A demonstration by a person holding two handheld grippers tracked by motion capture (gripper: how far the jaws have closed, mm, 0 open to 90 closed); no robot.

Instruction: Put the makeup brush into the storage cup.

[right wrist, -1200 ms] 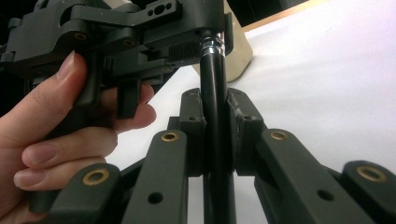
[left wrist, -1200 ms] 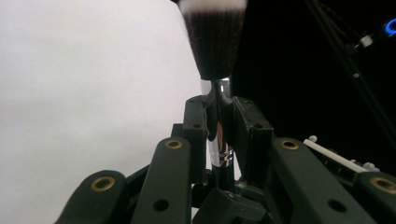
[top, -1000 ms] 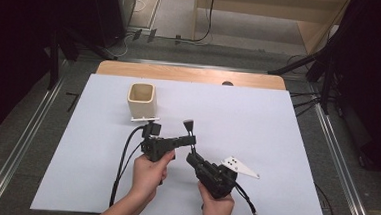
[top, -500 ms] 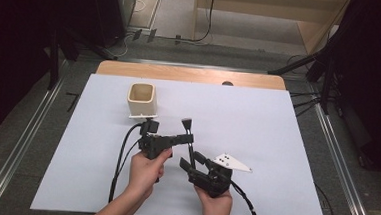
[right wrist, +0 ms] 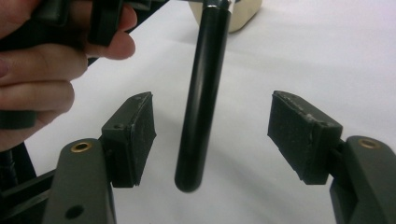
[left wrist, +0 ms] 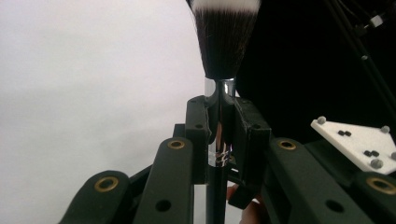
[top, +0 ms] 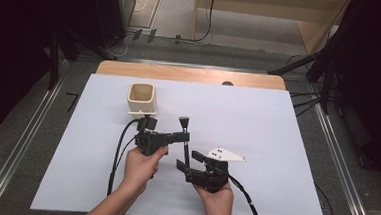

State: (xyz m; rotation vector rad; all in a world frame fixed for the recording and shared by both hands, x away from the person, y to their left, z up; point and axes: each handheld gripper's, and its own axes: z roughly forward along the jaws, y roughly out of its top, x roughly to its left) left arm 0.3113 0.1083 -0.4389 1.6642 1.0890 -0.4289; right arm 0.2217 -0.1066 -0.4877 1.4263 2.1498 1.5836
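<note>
The left tool point(left wrist: 219, 135) is clenched on a makeup brush point(left wrist: 223, 46), jaws pressed against its silver ferrule just below the dark bristles. The bristles fan out beyond the jaw tips; their ends are white. In the high view the left tool point(top: 184, 135) holds the brush point(top: 185, 139) crosswise to its jaws, bristle end toward the far edge of the surface point(top: 277, 123) and black handle running back toward the person.

The right tool point(right wrist: 212, 135) is released, jaws wide apart. The brush handle point(right wrist: 201, 102) hangs between them, its rounded end level with the pads and touching neither. In the high view the right tool point(top: 185, 160) sits just behind the left one.

The right gripper view shows the left hand point(right wrist: 42, 70) close at its upper left. The high view shows a cream square cup point(top: 142, 98) beyond the left tool, standing open end up on the white surface.

No brand, label or writing can be read on any item.
</note>
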